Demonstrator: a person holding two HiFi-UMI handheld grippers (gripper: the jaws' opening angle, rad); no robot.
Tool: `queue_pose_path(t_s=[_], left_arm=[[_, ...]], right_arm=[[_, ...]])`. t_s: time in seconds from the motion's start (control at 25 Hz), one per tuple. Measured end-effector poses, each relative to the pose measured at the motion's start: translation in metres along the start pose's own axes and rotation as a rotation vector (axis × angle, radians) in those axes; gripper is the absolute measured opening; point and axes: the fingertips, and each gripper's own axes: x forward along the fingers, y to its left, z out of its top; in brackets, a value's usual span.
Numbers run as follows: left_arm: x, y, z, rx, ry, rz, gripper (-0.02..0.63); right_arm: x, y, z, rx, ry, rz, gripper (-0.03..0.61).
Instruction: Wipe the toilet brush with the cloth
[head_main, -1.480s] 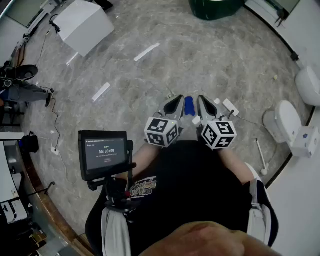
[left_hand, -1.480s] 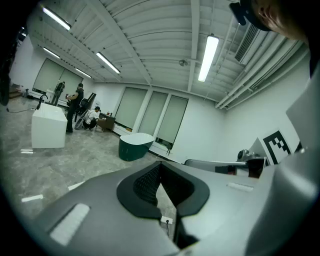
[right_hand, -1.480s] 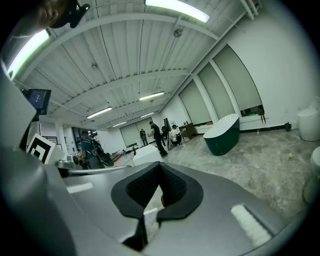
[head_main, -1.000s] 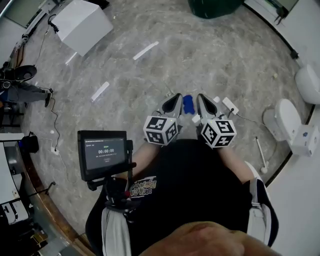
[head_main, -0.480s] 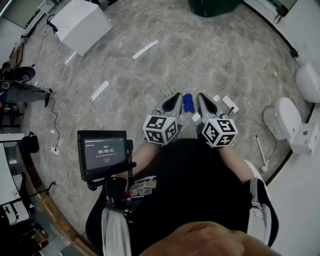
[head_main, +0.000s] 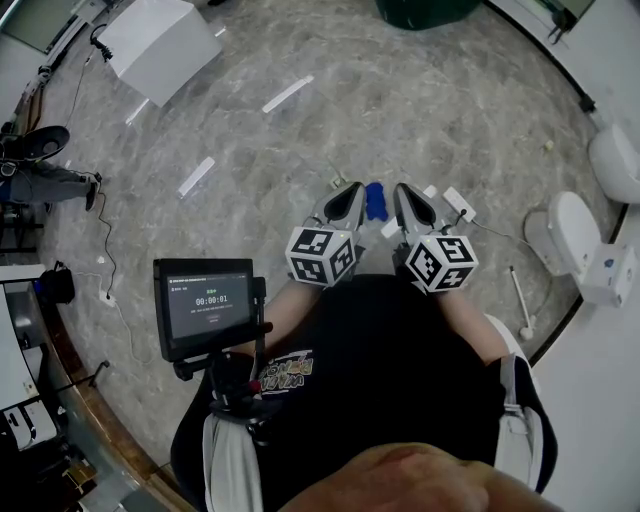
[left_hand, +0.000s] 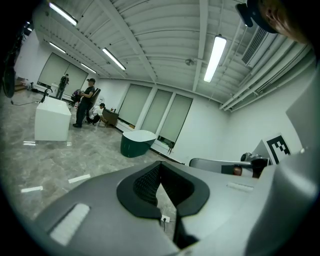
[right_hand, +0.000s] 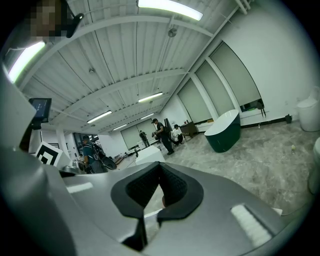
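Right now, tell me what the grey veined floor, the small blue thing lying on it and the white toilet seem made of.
Grey veined floor: probably polished stone or stone-look tile; mottled veining, bright strip reflections.
Small blue thing: likely soft cloth; crumpled, matte shape, though too small to be sure.
White toilet: likely glazed ceramic; smooth, rounded, glossy white.

Monitor (head_main: 205, 302) reads timer 00:00:01; the small line above it is unreadable. Shirt print (head_main: 287, 368) is too blurred to read.

cloth (head_main: 375, 201): blue, on floor (head_main: 400, 110) | toilet brush (head_main: 518, 298): white, lying flat, well apart from cloth
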Motion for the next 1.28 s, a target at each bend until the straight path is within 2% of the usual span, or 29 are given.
queue_pose_path(t_s=[0.36,0.48,0.64,0.92,1.28], left_arm=[[0.0,-0.003,-0.004,-0.018,-0.004,-0.013,0.0],[-0.001,-0.003,-0.008,-0.027,-0.001,-0.018,0.0],[-0.003,-0.005,-0.016,-0.037,0.006,-0.026,0.0],[-0.006,0.059,0.004,-0.066,0.055,-0.032,0.0],[-0.023,0.064,-0.027,-0.037,0.142,-0.057,0.0]], right_arm=[[-0.006,-0.005,-0.002,0.0,0.012,-0.021,0.008],[-0.008,-0.006,-0.005,0.004,0.015,-0.025,0.043],[-0.014,-0.008,-0.013,0.008,0.02,-0.038,0.043],[0.043,0.018,-0.019,0.049,0.046,-0.083,0.043],[0.029,0.019,-0.055,0.144,0.026,-0.136,0.044]])
